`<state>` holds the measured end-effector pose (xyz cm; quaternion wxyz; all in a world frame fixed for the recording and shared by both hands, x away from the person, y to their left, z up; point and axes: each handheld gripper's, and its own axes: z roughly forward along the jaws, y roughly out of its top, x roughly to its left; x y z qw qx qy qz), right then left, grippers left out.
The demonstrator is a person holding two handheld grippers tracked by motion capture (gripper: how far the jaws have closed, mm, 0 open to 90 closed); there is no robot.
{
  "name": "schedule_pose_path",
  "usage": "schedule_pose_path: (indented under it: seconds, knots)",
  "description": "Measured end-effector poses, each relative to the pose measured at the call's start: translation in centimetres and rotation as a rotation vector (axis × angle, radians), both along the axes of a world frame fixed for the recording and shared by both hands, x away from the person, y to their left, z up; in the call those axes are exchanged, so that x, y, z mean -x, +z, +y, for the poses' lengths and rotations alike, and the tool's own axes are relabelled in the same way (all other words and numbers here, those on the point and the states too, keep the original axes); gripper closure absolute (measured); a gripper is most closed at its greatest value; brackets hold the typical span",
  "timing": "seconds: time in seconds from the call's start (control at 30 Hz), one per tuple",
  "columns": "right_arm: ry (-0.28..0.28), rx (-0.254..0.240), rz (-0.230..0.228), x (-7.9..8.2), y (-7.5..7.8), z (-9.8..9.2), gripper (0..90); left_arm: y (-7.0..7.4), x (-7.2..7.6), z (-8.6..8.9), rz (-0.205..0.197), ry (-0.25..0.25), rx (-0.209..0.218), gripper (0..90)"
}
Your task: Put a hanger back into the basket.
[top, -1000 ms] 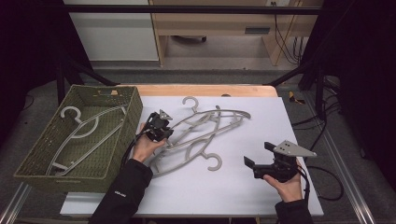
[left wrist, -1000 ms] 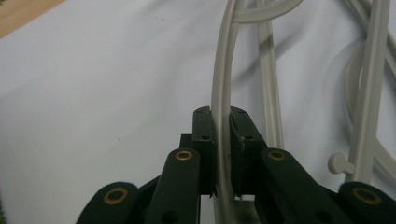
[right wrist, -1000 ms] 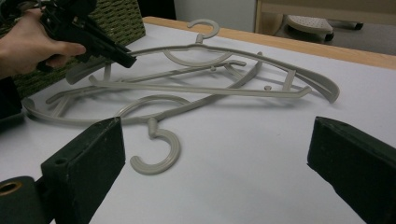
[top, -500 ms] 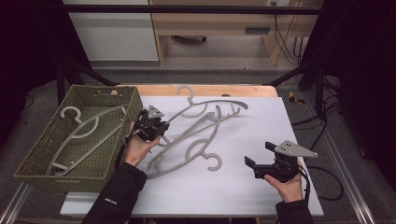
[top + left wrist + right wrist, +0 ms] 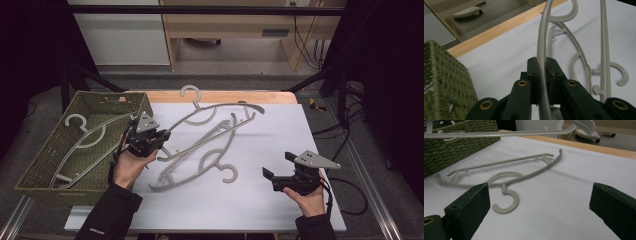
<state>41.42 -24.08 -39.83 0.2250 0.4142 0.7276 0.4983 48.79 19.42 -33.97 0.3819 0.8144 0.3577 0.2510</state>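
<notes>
My left gripper (image 5: 161, 137) is shut on the arm of a grey plastic hanger (image 5: 220, 109), which hangs tilted above the white table with its hook (image 5: 190, 93) toward the far edge. In the left gripper view the jaws (image 5: 542, 73) pinch that hanger's thin arm (image 5: 541, 37). A second grey hanger (image 5: 210, 160) lies flat on the table, hook (image 5: 227, 173) toward me. My right gripper (image 5: 278, 166) rests at the front right, open and with nothing in it; its jaws (image 5: 541, 207) frame the lying hanger (image 5: 506, 180).
A green woven basket (image 5: 35, 170) stands at the left of the table with another grey hanger (image 5: 85, 145) inside it. The white mat (image 5: 300, 130) covers the table, with a wooden edge (image 5: 260, 96) at the far side. The basket wall (image 5: 446, 82) is close beside my left gripper.
My left gripper has risen and moved left toward the basket, carrying the held hanger off the one lying on the table. The right gripper has stayed put.
</notes>
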Motion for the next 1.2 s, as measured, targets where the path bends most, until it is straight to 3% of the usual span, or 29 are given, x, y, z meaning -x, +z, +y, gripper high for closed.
schedule_pose_path:
  seconds: [0.37,0.63,1.2]
  knots:
    - [-0.006,0.002,0.003,0.1,0.0,-0.1,1.8,2.1,2.1,4.2,-0.079,0.058,0.027,82.2]
    - [-0.010,0.008,0.005,0.1,-0.1,-0.1,1.4,2.9,3.0,6.5,-0.091,0.094,0.045,82.3]
    - [-0.010,0.016,0.010,0.0,-0.2,-0.2,1.7,4.3,4.1,13.8,-0.136,0.188,0.039,82.3]
